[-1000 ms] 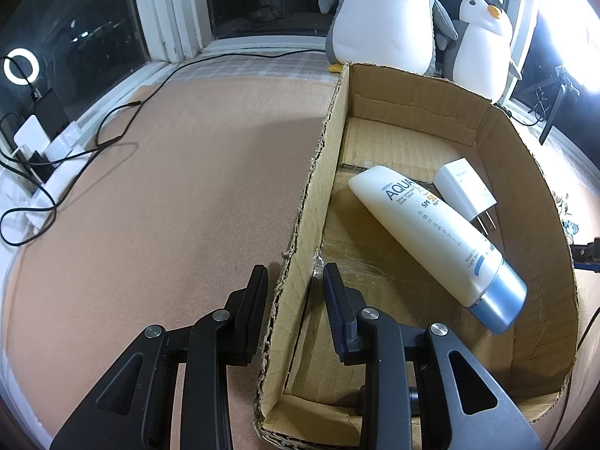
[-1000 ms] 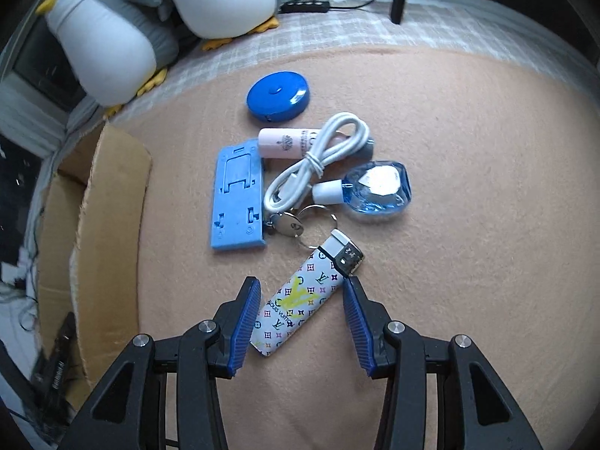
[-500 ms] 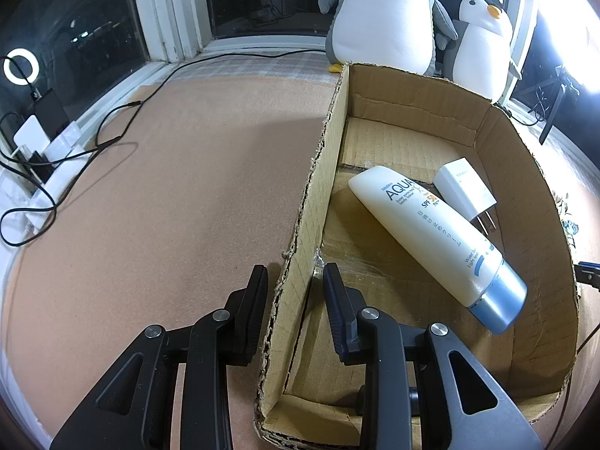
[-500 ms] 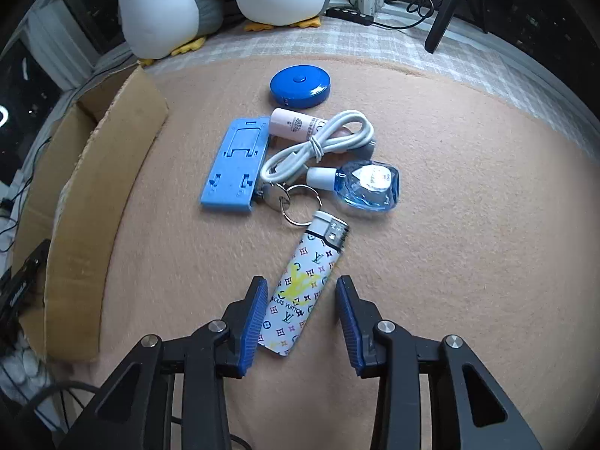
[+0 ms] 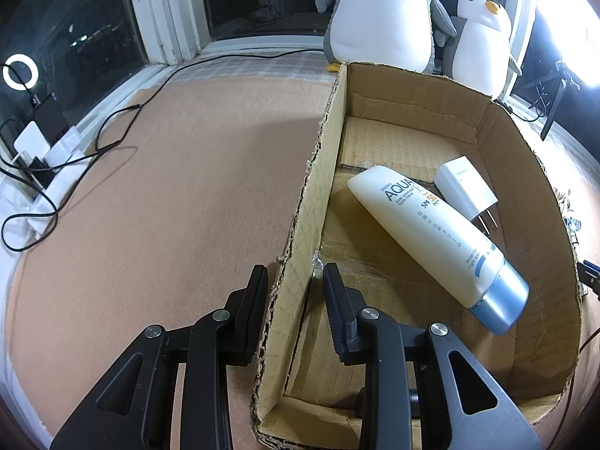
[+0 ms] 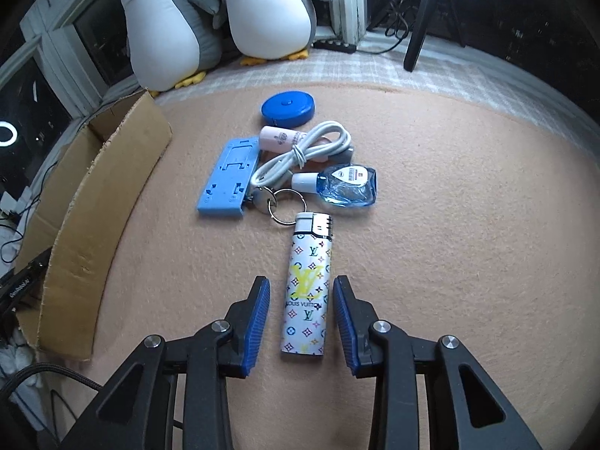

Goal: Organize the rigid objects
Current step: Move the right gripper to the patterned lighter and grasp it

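Observation:
My left gripper (image 5: 295, 279) straddles the left wall of a cardboard box (image 5: 311, 187), jaws on either side with a gap to the inner jaw. Inside the box lie a white sunscreen tube (image 5: 438, 240) and a white charger plug (image 5: 467, 191). My right gripper (image 6: 301, 296) is open with its blue pads on either side of a patterned white lighter (image 6: 308, 288) that lies on the tan mat. Beyond it lie a key ring (image 6: 275, 206), a blue phone stand (image 6: 229, 180), a blue liquid bottle (image 6: 343, 185), a white cable (image 6: 303, 152), a pink tube (image 6: 281, 137) and a round blue tape measure (image 6: 288, 110).
Two plush penguins (image 6: 225, 18) stand at the back by the window. The box's outer wall (image 6: 97, 206) stands left of the objects in the right wrist view. Black cables (image 5: 93, 142) and chargers (image 5: 33, 146) lie at the far left edge. A tripod leg (image 6: 420, 33) stands back right.
My right gripper has swung to line up with the lighter and its jaws have narrowed around it. The left gripper and the box have stayed put.

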